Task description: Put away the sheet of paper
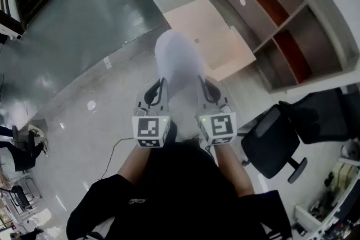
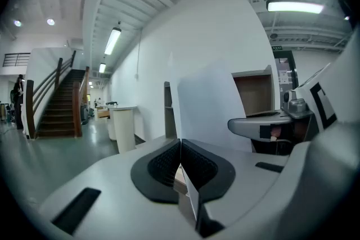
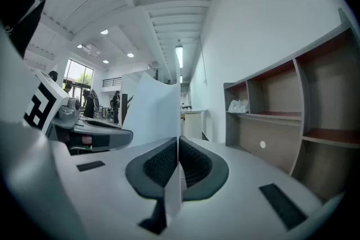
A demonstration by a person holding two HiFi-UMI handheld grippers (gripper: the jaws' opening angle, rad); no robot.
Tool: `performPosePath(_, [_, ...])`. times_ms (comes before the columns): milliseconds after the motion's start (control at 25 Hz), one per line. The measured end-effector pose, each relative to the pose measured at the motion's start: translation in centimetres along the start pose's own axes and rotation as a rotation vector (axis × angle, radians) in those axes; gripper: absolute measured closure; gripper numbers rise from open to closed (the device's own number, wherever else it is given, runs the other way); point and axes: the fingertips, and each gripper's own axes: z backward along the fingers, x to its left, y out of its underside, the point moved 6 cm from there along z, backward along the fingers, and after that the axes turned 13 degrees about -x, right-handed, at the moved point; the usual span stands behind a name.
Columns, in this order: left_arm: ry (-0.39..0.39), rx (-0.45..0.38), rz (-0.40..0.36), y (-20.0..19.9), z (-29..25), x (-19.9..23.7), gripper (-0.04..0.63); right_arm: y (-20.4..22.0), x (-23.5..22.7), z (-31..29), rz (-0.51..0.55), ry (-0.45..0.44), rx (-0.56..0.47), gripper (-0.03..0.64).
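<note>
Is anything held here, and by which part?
A sheet of paper, held by both grippers. The left gripper is shut on its near edge at the left side, the right gripper at the right side.

The thin white sheet of paper (image 1: 179, 64) is looking smooth and matt, bending softly. The left gripper (image 2: 180, 146) and right gripper (image 3: 178, 143) are showing smooth, matt grey plastic shells, their jaws lined with black ribbed rubbery pads (image 2: 160, 166). The polished grey-green floor (image 1: 84, 25), at ten o'clock in the head view, is reflecting lamps glossily. At two o'clock, the grey shelf unit (image 1: 247, 8) is showing matt reddish-brown wood-look panels.
</note>
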Motion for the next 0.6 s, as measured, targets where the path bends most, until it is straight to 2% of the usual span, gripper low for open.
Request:
performPosePath(240, [-0.006,0.010,0.002,0.5,0.3,0.4,0.551,0.5,0.3,-0.2,-0.013,-0.002,0.008,0.600])
performPosePath(600, [-0.043,0.045,0.013,1.5,0.8,3.1,0.550,1.7,2.6,-2.2,-0.041,-0.068,0.019,0.600])
